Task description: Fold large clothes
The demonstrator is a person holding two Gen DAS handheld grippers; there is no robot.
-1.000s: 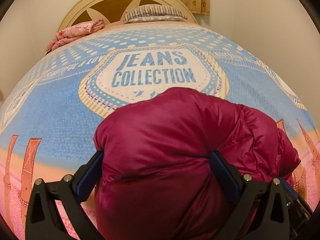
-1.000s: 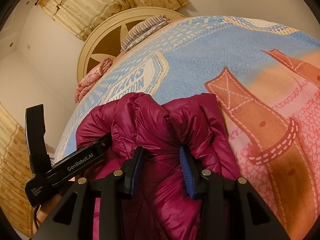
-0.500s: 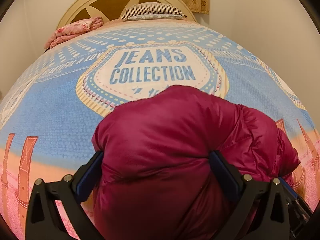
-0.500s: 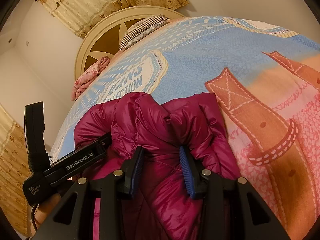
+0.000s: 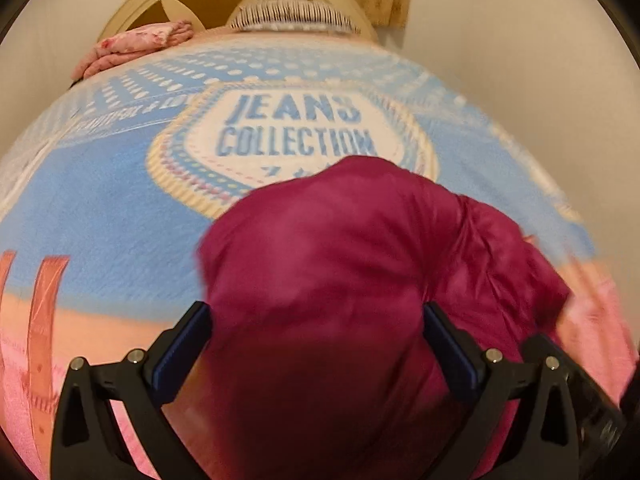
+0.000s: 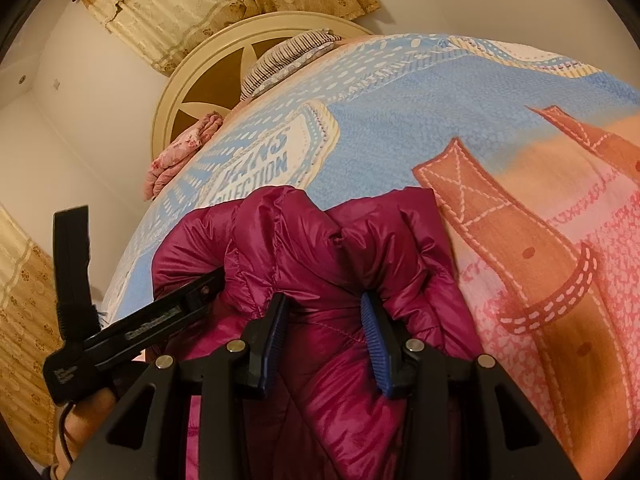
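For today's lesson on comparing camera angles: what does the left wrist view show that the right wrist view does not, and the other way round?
Only the left wrist view: the whole JEANS COLLECTION badge, read straight on, though the frame is blurred.

Only the right wrist view: the left tongs from outside, reaching into the jacket, the hand holding them, and a second curtain at the left edge.

Both: the magenta puffer jacket bunched on the printed bedspread, the round headboard, striped pillow and pink floral cloth.

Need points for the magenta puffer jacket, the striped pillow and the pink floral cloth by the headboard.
magenta puffer jacket (image 6: 280,240): right wrist view, puffy upper fold.
striped pillow (image 5: 292,14): left wrist view, middle of its striped front edge.
pink floral cloth (image 6: 176,156): right wrist view, its bunched middle.
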